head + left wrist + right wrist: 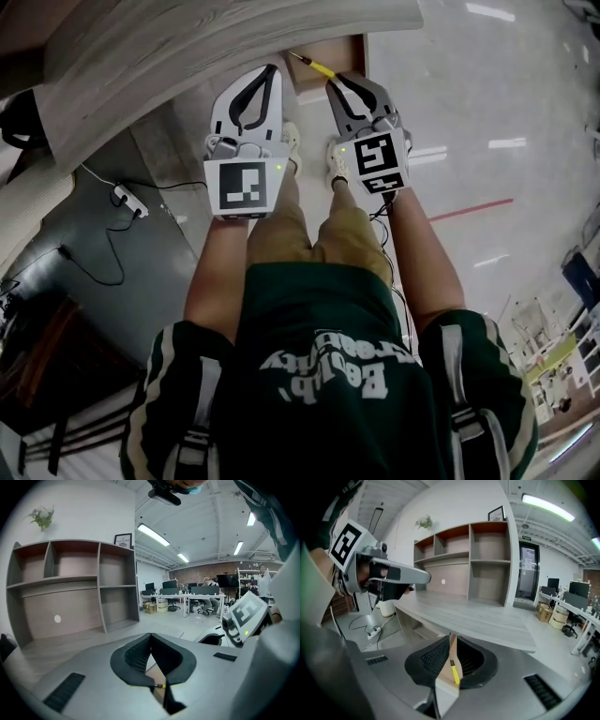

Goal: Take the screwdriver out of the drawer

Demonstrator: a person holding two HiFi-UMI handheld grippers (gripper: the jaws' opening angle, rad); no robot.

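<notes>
The screwdriver, yellow-handled with a thin metal shaft, lies in the open wooden drawer under the desk edge. My right gripper is shut just short of it with nothing between its tips. In the right gripper view the screwdriver shows through the loop of the shut right gripper. My left gripper is shut and empty, beside the drawer on the left. In the left gripper view only the screwdriver's end shows below the shut left gripper.
The grey wood-grain desk top overhangs the drawer. A shelf unit stands on its far side. A power strip with cables lies on the floor at the left. The person's knees are right behind the grippers.
</notes>
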